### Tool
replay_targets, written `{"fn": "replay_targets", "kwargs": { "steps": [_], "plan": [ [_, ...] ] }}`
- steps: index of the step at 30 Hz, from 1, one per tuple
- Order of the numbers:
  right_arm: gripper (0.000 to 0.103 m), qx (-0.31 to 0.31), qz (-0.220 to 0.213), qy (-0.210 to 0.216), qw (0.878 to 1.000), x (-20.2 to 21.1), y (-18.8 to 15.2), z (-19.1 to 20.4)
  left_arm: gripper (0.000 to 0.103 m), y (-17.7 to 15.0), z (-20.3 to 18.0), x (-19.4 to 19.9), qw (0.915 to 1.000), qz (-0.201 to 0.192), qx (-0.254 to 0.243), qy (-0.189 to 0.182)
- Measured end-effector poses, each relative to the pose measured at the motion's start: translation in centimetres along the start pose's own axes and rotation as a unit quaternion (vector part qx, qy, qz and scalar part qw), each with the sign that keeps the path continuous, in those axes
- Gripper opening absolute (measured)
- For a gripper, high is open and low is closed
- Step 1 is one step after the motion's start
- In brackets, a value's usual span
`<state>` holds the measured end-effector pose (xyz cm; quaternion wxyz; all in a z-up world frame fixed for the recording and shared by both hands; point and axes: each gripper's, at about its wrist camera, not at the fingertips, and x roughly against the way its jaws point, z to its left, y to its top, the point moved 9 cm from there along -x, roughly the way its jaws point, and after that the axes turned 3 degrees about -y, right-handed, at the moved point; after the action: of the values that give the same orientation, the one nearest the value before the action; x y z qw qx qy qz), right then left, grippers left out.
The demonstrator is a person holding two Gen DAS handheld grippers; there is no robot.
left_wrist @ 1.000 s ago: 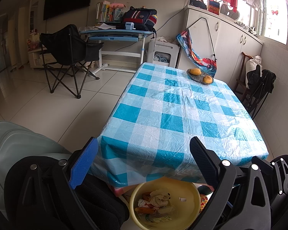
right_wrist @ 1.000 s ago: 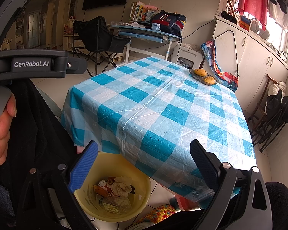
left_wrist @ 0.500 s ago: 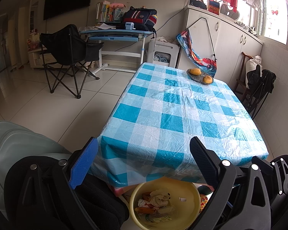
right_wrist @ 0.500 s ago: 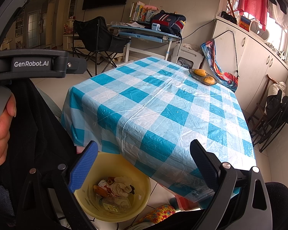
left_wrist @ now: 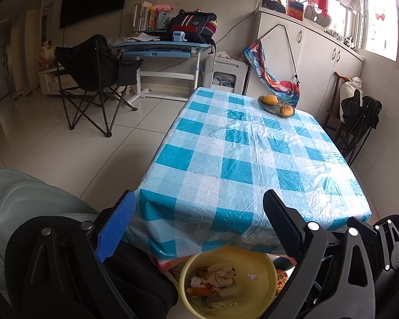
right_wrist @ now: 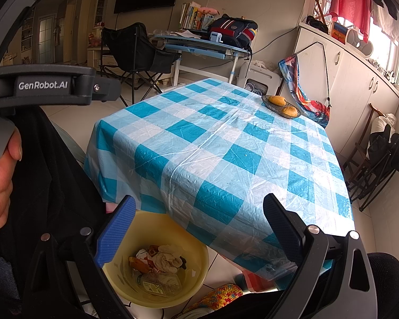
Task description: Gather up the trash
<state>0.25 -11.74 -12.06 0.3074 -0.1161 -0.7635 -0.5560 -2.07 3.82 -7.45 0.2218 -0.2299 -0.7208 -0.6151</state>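
Note:
A yellow basin (left_wrist: 263, 268) (right_wrist: 196, 263) sits on the floor below the near edge of the table, holding crumpled tissue, wrappers and a plastic bottle (right_wrist: 159, 283). My left gripper (left_wrist: 199, 212) is open and empty, held above and just behind the basin. My right gripper (right_wrist: 199, 212) is open too, with nothing between its fingers, hovering over the basin's right side. In the right wrist view the left gripper's body (right_wrist: 53, 87) and the hand (right_wrist: 0, 180) holding it fill the left edge.
The table (left_wrist: 252, 146) wears a blue-and-white checked plastic cloth. A dish with two mangoes (left_wrist: 276, 105) stands at its far end. A black folding chair (left_wrist: 93, 74), a blue desk (left_wrist: 159, 46) and white cabinets (left_wrist: 319, 53) lie beyond. A crocheted item (right_wrist: 220, 295) lies beside the basin.

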Motion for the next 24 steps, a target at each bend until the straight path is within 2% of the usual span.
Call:
{"fn": "replay_targets", "kwargs": {
  "steps": [24],
  "plan": [
    [0.092, 0.0, 0.0, 0.0, 1.0, 0.02, -0.02, -0.05, 0.095, 0.08, 0.03, 0.04, 1.0, 0.0, 0.001, 0.001]
  ]
}}
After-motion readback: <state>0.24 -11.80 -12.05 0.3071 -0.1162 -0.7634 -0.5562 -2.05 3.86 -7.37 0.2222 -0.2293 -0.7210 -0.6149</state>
